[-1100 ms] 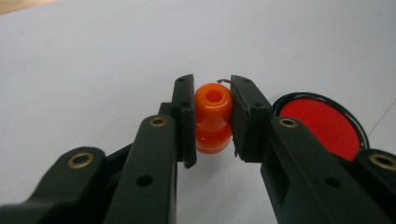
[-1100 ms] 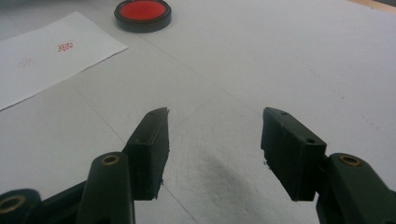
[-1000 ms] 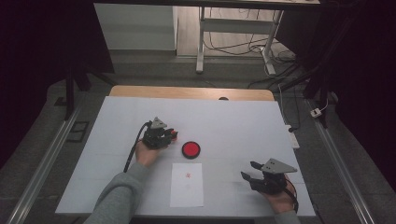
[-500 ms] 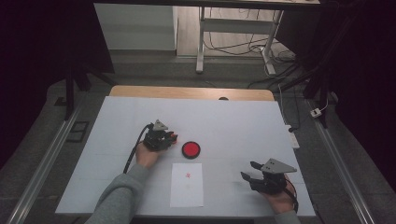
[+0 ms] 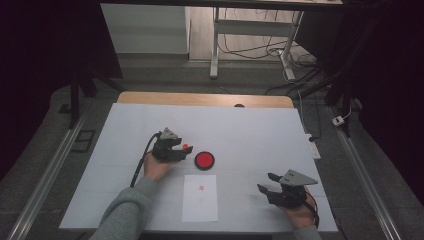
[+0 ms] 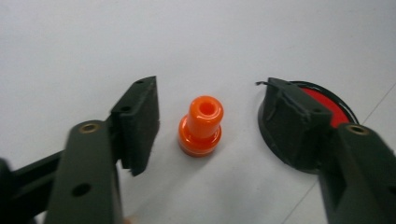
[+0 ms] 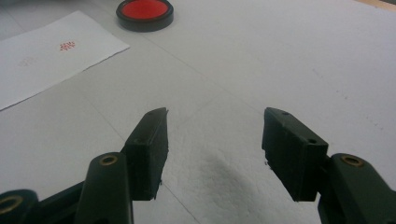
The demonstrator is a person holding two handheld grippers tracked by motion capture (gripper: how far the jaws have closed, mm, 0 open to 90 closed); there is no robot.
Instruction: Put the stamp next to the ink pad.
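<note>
Orange stamp [image 6: 201, 126] stands upright on counter [image 5: 250, 125], long axis vertical, betw. wide left claw [image 6: 210, 116] jaws, untouched; right claw [image 7: 215, 144] wide, empty.

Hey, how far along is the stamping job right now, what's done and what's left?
Done: the paper sheet already carries a small red mark. In hand: the left tool is open around the upright orange stamp, not yet gripping it, beside the red ink pad. The right tool is open and holds nothing. Left, probably: grasp the stamp; anything further is unclear.
</note>
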